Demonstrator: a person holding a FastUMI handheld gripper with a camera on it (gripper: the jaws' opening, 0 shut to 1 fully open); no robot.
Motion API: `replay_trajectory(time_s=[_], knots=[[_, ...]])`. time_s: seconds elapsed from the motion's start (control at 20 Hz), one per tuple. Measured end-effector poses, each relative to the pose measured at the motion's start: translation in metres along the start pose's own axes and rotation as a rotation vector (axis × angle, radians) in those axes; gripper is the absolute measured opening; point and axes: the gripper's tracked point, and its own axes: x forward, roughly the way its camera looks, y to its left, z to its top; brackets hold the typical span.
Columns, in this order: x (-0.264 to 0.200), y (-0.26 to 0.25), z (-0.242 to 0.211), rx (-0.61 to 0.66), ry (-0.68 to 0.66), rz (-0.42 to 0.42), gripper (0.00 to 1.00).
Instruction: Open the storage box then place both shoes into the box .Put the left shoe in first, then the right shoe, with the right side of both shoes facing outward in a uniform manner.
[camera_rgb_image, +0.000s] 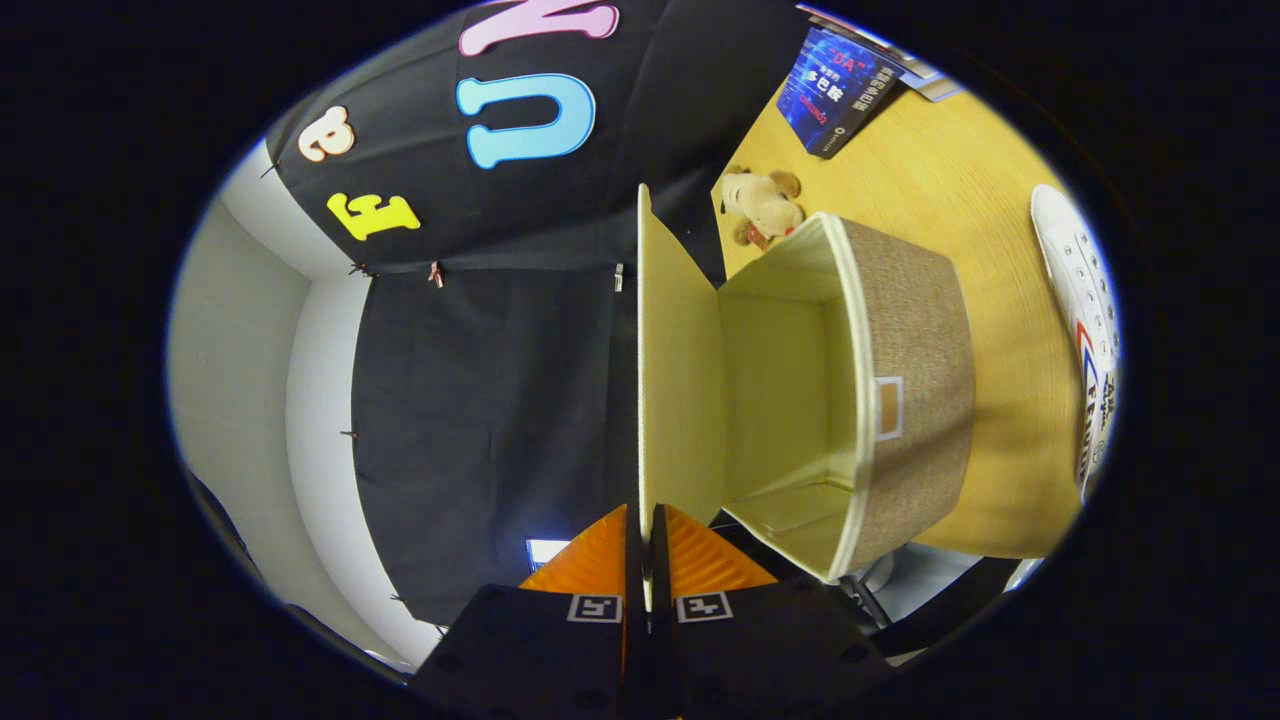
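The view is rolled sideways. A beige fabric storage box (915, 400) stands on the wooden table, its cream inside bare. Its lid (675, 380) is swung up, standing edge-on to me. My gripper (645, 520) is shut on the lid's free edge, with an orange finger (590, 560) pressing on each face of the lid. A white sneaker (1085, 330) with red and blue stripes lies on the table beyond the box's outer wall.
A small plush dog (762, 205) lies on the wooden table (960, 180) close to one corner of the box. A dark blue book (840, 90) rests farther off on the table. Behind the lid hangs the black cloth wall.
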Motion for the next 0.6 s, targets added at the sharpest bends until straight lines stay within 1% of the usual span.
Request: replay_trajectory(time_s=[0.3, 0.45, 0.6], knots=[[0.056, 0.056, -0.011, -0.08, -0.003, -0.029, 0.05], [0.095, 0.077, -0.021, -0.103, 0.01, -0.032, 0.05], [0.136, 0.088, -0.032, -0.133, 0.03, -0.045, 0.05]])
